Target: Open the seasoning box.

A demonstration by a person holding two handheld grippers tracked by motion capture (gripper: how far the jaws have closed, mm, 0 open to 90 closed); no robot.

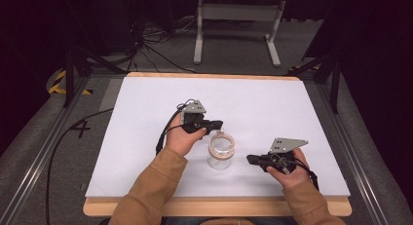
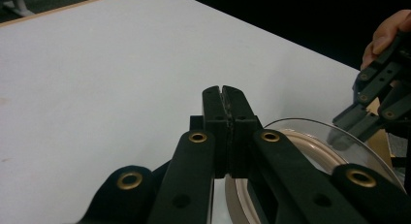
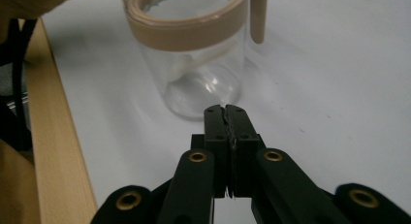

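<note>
A clear glass jar (image 1: 220, 151) with a tan ring around its mouth stands upright on the white table top (image 1: 146, 118), near the front middle. My left gripper (image 1: 219, 123) hovers just behind and above the jar's rim, jaws pressed together with nothing between them. My right gripper (image 1: 250, 159) sits low to the jar's right, pointing at it, also shut and empty. In the right gripper view the jar (image 3: 190, 59) stands a short way beyond the closed jaws (image 3: 225, 112), with a tan strip (image 3: 258, 15) hanging beside its rim. In the left gripper view the jar's rim (image 2: 310, 141) lies below the shut jaws (image 2: 224, 94).
The table's wooden front edge (image 1: 219, 205) runs just below the forearms. A white metal stand (image 1: 238, 20) and loose cables (image 1: 156, 45) are on the floor beyond the table. The other gripper (image 2: 383, 93) shows at the right of the left gripper view.
</note>
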